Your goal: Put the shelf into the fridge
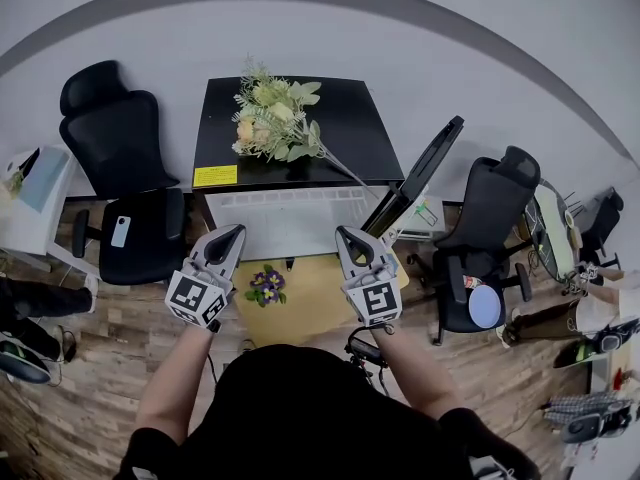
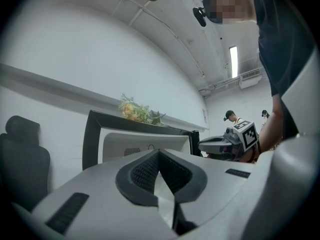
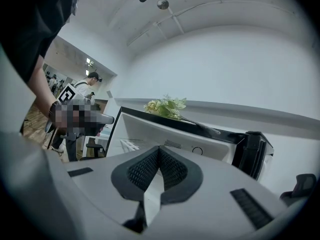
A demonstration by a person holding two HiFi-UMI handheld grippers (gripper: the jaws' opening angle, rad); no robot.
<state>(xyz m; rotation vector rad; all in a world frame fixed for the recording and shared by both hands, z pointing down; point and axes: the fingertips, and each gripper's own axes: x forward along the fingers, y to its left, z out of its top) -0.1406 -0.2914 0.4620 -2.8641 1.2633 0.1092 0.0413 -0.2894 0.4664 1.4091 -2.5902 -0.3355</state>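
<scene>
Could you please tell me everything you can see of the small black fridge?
The small black fridge stands against the pale wall. Its glossy flat top bears a yellow sticker and a pale flower bouquet. Its door stands open at the person's right, baring a white interior.

Left black chair [image 1: 118, 168] and right black chair [image 1: 488, 238] flank a pale bouquet [image 1: 272, 118] and purple flowers [image 1: 266, 285].

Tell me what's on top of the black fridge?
On the fridge lies a bunch of flowers, with a yellow sticker near its front left corner. Anything under the flowers is hidden.
</scene>
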